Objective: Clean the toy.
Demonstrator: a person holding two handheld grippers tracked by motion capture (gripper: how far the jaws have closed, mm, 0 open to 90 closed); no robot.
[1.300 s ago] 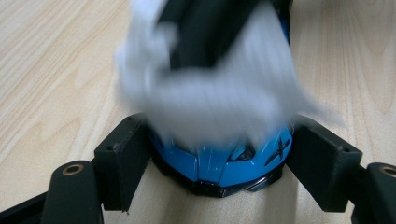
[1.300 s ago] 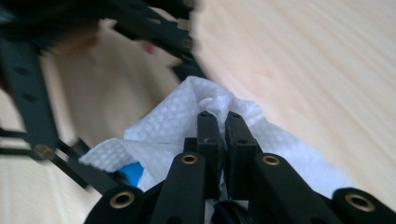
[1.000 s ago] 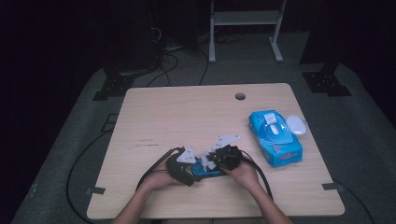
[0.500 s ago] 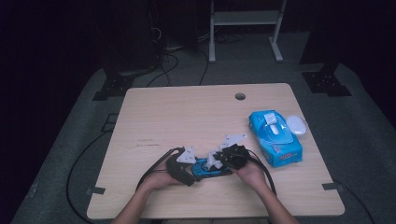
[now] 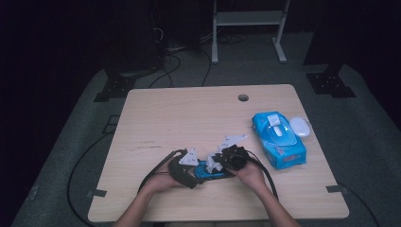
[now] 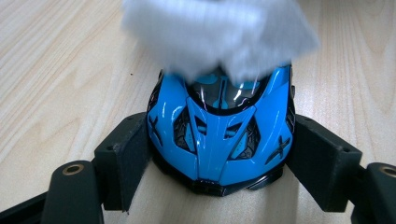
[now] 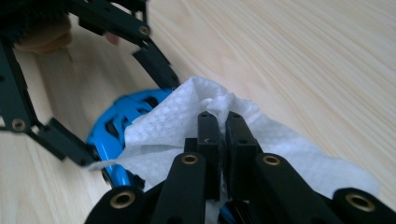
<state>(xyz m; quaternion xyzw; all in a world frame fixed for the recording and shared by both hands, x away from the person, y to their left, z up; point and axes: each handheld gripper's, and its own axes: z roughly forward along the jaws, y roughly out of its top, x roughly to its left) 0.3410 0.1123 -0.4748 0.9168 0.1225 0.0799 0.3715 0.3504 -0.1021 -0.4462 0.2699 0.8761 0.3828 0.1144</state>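
A glossy blue toy car (image 6: 219,135) lies on the wooden table, and my left gripper (image 6: 219,161) is shut on it, one pad against each of its sides. A white paper wipe (image 6: 219,35) hangs blurred over the car's windscreen. My right gripper (image 7: 223,126) is shut on that wipe (image 7: 168,126), which drapes over the car (image 7: 112,126). Beyond it stand the left gripper's black fingers (image 7: 154,65). In the high view both hands meet near the table's front edge, with the car (image 5: 210,171) between the left gripper (image 5: 198,172) and the right gripper (image 5: 221,163).
A blue pack of wipes (image 5: 279,139) lies at the right of the table (image 5: 189,118), with a white oval lid (image 5: 300,126) beside it. A cable hole (image 5: 243,98) sits near the far edge. Black cables trail off the front left.
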